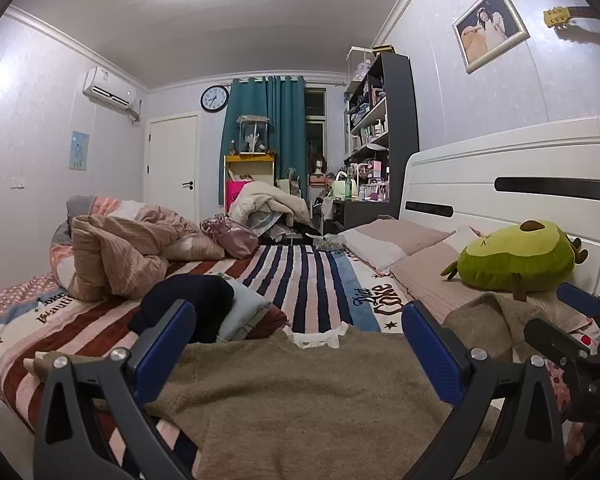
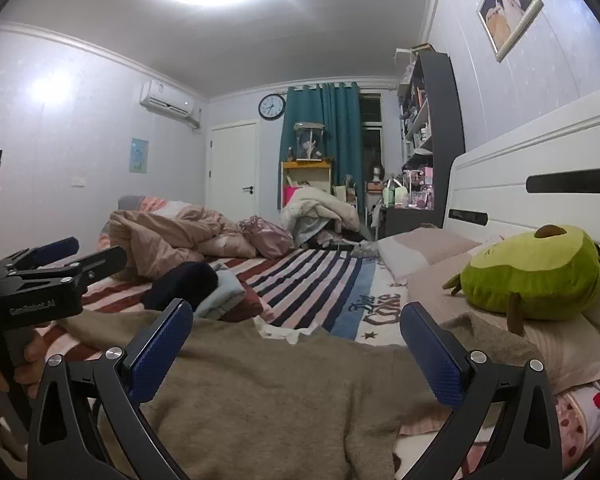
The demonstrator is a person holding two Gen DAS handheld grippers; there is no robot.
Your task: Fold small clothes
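Both grippers — left gripper and right gripper — hover with jaws spread wide, gripping nothing, just above the brown sweater lying flat on the striped bedspread.

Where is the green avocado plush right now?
The avocado plush sits at the right in both views, on a pillow against the white headboard.

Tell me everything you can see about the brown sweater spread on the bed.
The brown sweater looks like a fuzzy tan knit, lying spread flat on the striped bedspread with a white frilly collar at its far edge. One sleeve reaches right, up onto a pink pillow by the green plush. Neither open gripper grips it.
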